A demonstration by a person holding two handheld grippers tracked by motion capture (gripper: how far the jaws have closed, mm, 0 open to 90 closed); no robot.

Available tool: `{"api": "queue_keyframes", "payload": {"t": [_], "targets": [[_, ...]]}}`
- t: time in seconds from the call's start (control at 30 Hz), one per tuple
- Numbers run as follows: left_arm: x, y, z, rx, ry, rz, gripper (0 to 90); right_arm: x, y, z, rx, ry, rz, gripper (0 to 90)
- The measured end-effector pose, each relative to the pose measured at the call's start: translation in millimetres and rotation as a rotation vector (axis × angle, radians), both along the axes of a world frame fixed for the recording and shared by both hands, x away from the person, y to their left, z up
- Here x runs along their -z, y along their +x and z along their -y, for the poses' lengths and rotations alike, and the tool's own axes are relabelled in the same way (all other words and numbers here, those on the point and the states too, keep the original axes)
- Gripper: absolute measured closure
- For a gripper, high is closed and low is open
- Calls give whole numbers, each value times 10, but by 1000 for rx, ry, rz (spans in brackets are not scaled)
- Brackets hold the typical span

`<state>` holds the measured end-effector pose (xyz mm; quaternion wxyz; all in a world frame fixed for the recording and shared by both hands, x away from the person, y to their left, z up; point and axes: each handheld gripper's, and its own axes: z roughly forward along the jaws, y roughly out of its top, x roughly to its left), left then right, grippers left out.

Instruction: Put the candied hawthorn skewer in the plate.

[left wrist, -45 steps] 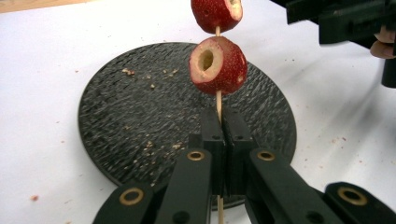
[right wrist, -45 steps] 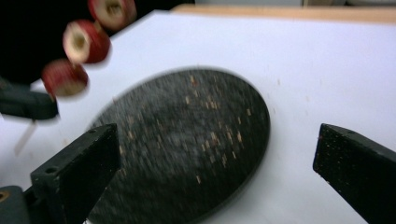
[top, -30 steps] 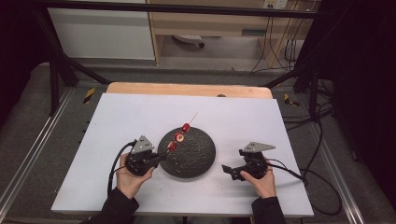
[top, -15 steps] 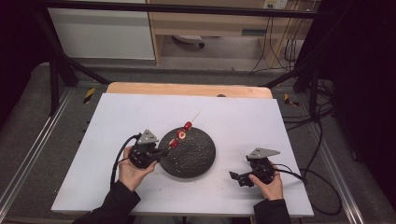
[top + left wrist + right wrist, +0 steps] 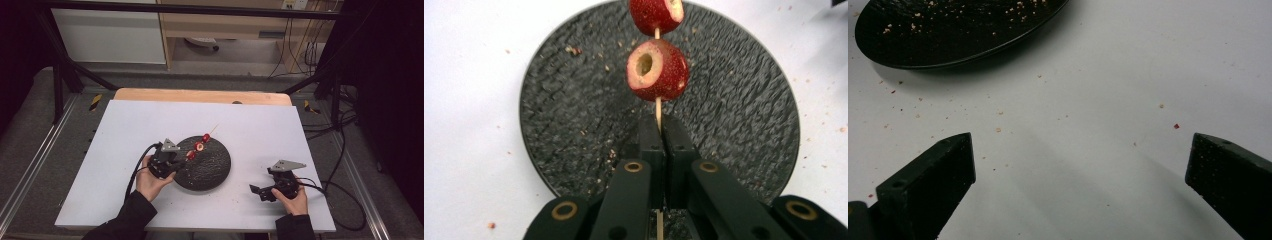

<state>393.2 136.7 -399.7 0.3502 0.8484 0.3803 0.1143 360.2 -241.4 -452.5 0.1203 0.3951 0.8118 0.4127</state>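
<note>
Three red cored fruits on skewer (image 5: 657,107) | left gripper (image 5: 663,131) jaws clamp it | right gripper (image 5: 1080,165) jaws apart

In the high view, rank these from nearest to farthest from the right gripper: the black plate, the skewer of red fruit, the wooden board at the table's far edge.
Measured from the right gripper, at the near right of the table:
1. Black plate, just to its left at the table's middle.
2. Skewer of red fruit, over the plate's far left part, held by the left gripper.
3. Wooden board, along the far edge.
</note>
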Motion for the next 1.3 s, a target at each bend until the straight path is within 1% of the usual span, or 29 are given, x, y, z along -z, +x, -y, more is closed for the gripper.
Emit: {"api": "queue_keyframes", "payload": {"t": [0.1,0.3,0.37,0.53,0.8,0.93,0.97,1.13,1.23,1.3], "targets": [[55,19,46,-2,19,-17,882,3,-2,2,0,-5,-1,7],[156,37,107,-1,78,-48,882,4,-3,15,4,0,-5,7],[176,30,126,-1,93,-51,882,12,1,24,5,0,-3,7],[209,24,157,-9,118,-67,882,12,-2,24,8,5,-7,7],[229,26,186,-14,136,-68,880,8,-2,27,9,6,-4,7],[237,21,197,-7,136,-63,880,6,-3,29,10,9,-1,8],[237,21,195,-5,135,-62,879,4,-7,26,14,13,-7,8],[232,8,168,7,123,-52,869,7,-8,27,9,13,-5,8],[198,-8,121,20,95,-35,810,6,-7,28,10,12,-4,7],[159,-20,74,31,77,-20,750,3,-9,27,12,16,-7,8]]}}
